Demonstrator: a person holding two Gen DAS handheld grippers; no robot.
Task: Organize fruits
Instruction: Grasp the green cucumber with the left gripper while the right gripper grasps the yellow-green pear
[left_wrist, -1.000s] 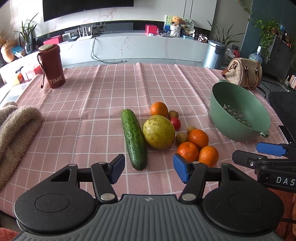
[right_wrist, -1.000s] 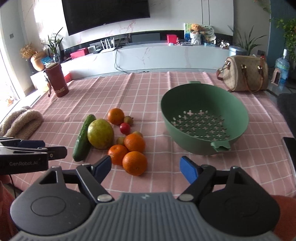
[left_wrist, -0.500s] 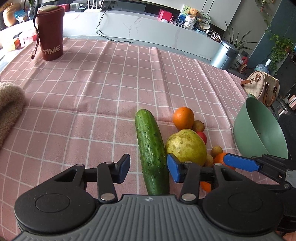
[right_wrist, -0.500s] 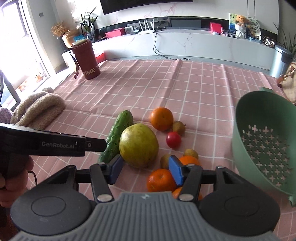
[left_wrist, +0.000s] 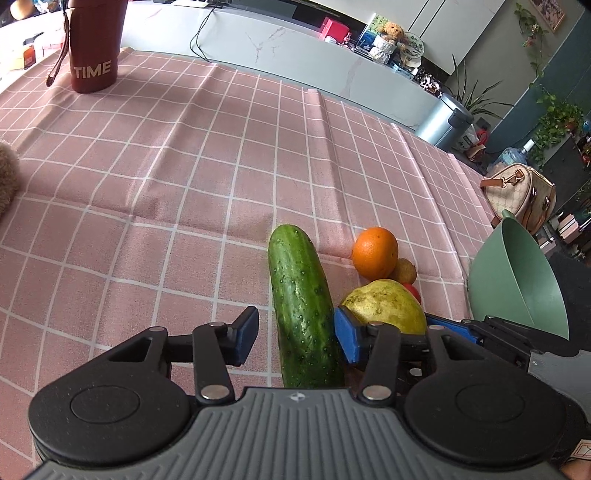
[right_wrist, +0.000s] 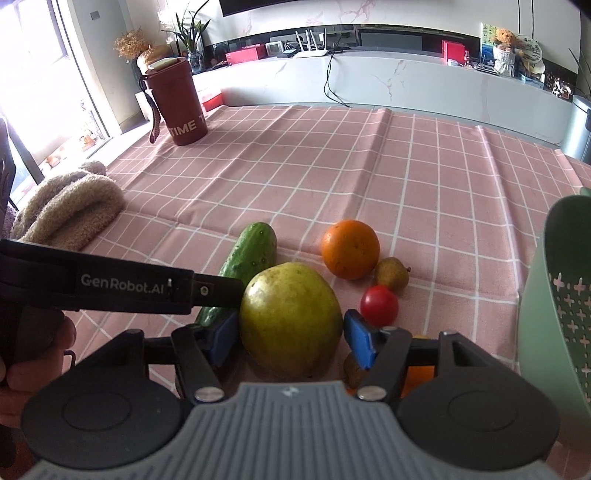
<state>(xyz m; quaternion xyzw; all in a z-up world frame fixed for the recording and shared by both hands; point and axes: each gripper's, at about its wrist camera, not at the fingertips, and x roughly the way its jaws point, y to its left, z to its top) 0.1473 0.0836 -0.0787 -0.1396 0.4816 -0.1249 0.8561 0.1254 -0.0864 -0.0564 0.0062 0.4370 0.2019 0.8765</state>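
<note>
A green cucumber (left_wrist: 303, 306) lies on the pink checked cloth between the open jaws of my left gripper (left_wrist: 297, 338); a gap shows beside its left pad. A large yellow-green fruit (right_wrist: 290, 319) sits between the open jaws of my right gripper (right_wrist: 291, 338), its pads close to both sides. An orange (right_wrist: 350, 249), a small brown fruit (right_wrist: 392, 274) and a red tomato (right_wrist: 379, 305) lie just beyond. More oranges (right_wrist: 419, 373) are partly hidden under the right gripper. The green colander (right_wrist: 557, 295) stands at the right.
A dark red TIME cup (right_wrist: 177, 103) stands at the far left of the table. A beige knitted cloth (right_wrist: 70, 206) lies at the left edge. A handbag (left_wrist: 521, 195) sits beyond the colander (left_wrist: 517, 280). The left gripper's body (right_wrist: 110, 286) crosses the right wrist view.
Both grippers have moved forward and down: the left one now straddles the cucumber, the right one straddles the yellow-green fruit. The fruit has not moved.
</note>
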